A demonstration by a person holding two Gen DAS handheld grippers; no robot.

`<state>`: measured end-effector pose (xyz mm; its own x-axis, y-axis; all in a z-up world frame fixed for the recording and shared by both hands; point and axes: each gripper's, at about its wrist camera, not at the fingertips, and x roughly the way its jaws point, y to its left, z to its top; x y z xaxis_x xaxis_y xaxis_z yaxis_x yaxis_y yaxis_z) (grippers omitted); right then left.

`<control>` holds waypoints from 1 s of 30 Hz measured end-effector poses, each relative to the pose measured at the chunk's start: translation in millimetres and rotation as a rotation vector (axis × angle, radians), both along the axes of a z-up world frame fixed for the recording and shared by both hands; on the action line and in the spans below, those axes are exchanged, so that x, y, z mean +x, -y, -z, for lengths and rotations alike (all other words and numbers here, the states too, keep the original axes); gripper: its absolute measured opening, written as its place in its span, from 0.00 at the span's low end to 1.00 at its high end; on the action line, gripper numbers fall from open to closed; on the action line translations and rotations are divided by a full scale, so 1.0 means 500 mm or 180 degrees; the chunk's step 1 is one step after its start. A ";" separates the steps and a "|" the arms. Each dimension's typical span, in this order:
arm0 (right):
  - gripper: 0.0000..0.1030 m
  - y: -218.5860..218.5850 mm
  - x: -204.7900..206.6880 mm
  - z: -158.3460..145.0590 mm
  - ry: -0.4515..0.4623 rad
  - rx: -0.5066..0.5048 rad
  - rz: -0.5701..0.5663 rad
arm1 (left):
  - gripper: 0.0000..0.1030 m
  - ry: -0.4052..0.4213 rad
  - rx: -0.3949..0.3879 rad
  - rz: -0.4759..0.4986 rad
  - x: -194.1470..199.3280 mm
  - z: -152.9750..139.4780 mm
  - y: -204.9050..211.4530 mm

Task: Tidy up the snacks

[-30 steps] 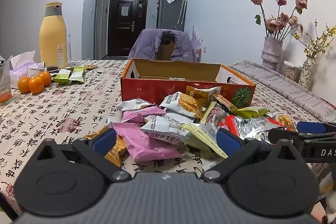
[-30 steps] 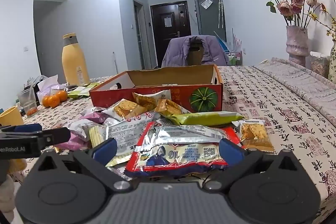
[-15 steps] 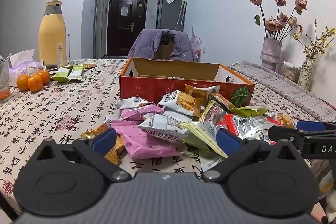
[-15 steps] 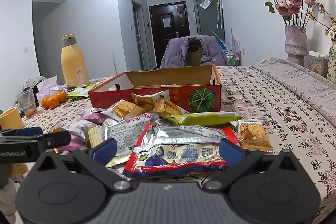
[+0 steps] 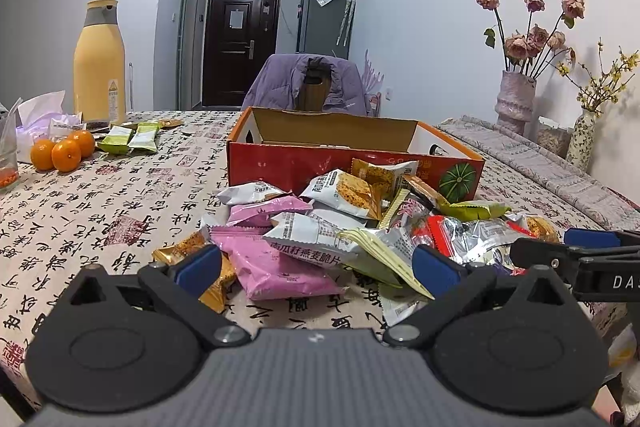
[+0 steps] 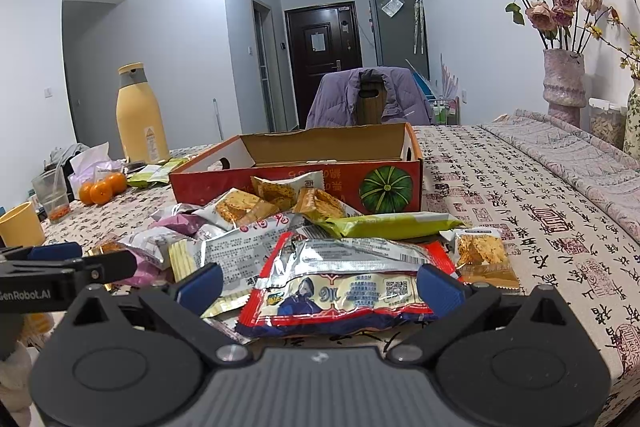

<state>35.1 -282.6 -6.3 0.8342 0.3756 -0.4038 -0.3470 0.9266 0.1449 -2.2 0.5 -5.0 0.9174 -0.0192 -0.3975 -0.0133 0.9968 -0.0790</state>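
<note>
A heap of snack packets lies on the patterned tablecloth in front of an open red cardboard box [image 5: 304, 163] [image 6: 288, 183]. My left gripper [image 5: 316, 267] is open, low over the heap's near edge, with a pink packet [image 5: 272, 263] between its blue pads. My right gripper [image 6: 320, 283] is open too, its fingers on either side of a red and silver packet [image 6: 352, 279] without closing on it. A long green packet [image 6: 392, 223] lies behind that. Each gripper's tip shows at the edge of the other view.
A tall yellow bottle [image 5: 100, 63], oranges [image 5: 64, 153] and green packets [image 5: 132, 141] stand at the back left. A yellow cup [image 6: 20, 227] and a clear cup [image 6: 52, 195] sit at the left. Vases with dried flowers [image 5: 516, 95] line the right wall. A chair with a purple jacket [image 5: 308, 83] is behind the box.
Both grippers have drifted slightly back and upward from the heap. Their jaws stay as wide as before and no packet has moved.
</note>
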 end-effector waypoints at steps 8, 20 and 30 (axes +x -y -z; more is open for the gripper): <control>1.00 -0.001 0.000 0.000 -0.0003 -0.0003 0.0004 | 1.00 0.0003 -0.0006 0.0007 0.000 0.000 0.000; 1.00 -0.002 0.000 0.002 -0.0011 -0.0004 -0.0004 | 1.00 0.0012 -0.0009 0.0009 0.000 0.000 0.002; 1.00 -0.002 0.000 0.002 -0.0013 -0.0003 -0.0004 | 1.00 0.0029 -0.0024 0.0004 -0.002 -0.001 0.000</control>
